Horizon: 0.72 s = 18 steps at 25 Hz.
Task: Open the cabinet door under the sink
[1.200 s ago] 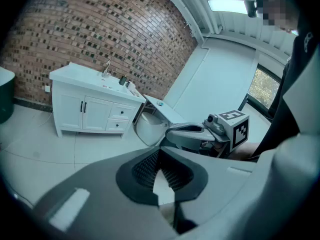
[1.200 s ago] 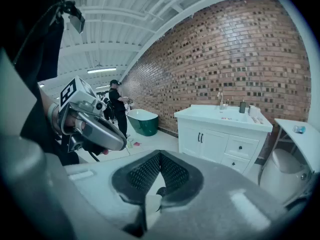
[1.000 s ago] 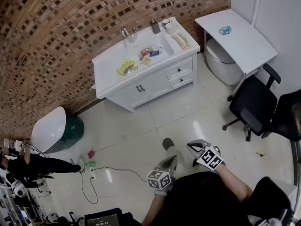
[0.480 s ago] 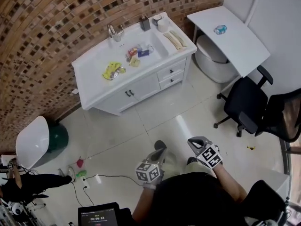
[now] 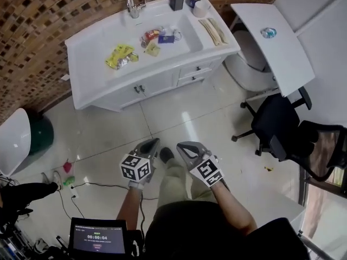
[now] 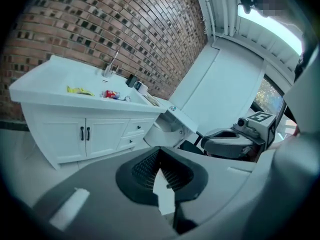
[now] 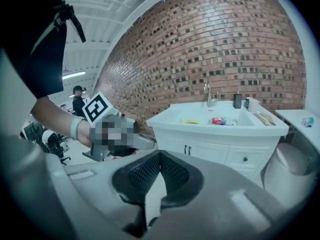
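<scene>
The white sink cabinet point(image 5: 97, 85) stands against the brick wall, its two doors point(image 5: 154, 84) closed, with a pair of dark handles point(image 5: 139, 89) at the middle seam. The doors point(image 6: 102, 135) also show in the left gripper view and the doors point(image 7: 206, 153) in the right gripper view, both from a distance. My left gripper point(image 5: 149, 145) and right gripper point(image 5: 184, 147) hover side by side over the floor, well short of the cabinet. Both are shut with nothing between the jaws: left gripper point(image 6: 159, 151), right gripper point(image 7: 159, 155).
Two small drawers point(image 5: 196, 69) sit right of the doors. Packets point(image 5: 122, 56) lie in the sink by the faucet point(image 5: 134, 5). A white desk point(image 5: 271, 42), a black chair point(image 5: 276, 126), a green bin point(image 5: 38, 137) and a floor cable point(image 5: 103, 187) surround the tiled floor.
The view has moved closer to the sink cabinet. Both grippers have come forward and nearer each other, now pointing at the cabinet. The doors stay closed.
</scene>
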Available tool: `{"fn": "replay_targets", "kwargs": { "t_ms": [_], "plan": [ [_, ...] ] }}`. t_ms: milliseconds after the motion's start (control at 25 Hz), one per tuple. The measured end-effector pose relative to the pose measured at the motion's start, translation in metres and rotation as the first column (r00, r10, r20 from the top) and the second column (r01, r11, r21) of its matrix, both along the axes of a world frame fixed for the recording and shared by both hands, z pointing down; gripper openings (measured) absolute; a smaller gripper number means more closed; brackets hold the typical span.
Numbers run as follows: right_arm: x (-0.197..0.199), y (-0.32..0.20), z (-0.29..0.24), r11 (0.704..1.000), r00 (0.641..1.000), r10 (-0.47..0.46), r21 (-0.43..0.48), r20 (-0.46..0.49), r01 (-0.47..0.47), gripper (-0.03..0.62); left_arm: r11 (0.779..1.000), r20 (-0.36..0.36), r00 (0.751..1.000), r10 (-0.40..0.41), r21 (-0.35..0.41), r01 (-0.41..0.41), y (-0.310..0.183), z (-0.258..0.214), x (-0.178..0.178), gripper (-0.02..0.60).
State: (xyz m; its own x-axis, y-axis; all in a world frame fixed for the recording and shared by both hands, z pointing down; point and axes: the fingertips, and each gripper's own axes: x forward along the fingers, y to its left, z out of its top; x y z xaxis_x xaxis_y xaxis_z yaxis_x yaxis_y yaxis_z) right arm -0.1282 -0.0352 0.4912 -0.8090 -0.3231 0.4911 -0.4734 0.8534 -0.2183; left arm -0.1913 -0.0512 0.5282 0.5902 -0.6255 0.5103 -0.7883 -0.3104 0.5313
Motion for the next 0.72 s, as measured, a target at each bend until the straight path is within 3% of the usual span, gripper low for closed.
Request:
{"fn": "replay_targets", "kwargs": {
  "t_ms": [240, 360, 520, 720],
  "plan": [
    [-0.047, -0.030, 0.022, 1.000, 0.994, -0.022, -0.016, 0.107, 0.024, -0.009, 0.998, 0.097, 0.995, -0.025, 0.056, 0.020, -0.054, 0.025, -0.030, 0.015],
    [-0.032, -0.048, 0.056, 0.997, 0.996, -0.072, -0.001, 0.049, 0.072, -0.009, 0.996, 0.126, 0.991, -0.041, 0.081, 0.031, -0.061, 0.043, -0.021, 0.015],
    [0.010, -0.091, 0.097, 0.999, 1.000, -0.002, -0.046, 0.003, 0.002, -0.009, 0.997, 0.163, 0.987, -0.012, 0.077, -0.001, -0.073, 0.075, -0.009, 0.015],
    [0.030, -0.097, 0.106, 0.997, 1.000, 0.000, -0.072, 0.010, 0.000, -0.009, 0.997, 0.219, 0.975, -0.043, 0.079, 0.026, -0.102, 0.103, -0.036, 0.015]
  ]
}}
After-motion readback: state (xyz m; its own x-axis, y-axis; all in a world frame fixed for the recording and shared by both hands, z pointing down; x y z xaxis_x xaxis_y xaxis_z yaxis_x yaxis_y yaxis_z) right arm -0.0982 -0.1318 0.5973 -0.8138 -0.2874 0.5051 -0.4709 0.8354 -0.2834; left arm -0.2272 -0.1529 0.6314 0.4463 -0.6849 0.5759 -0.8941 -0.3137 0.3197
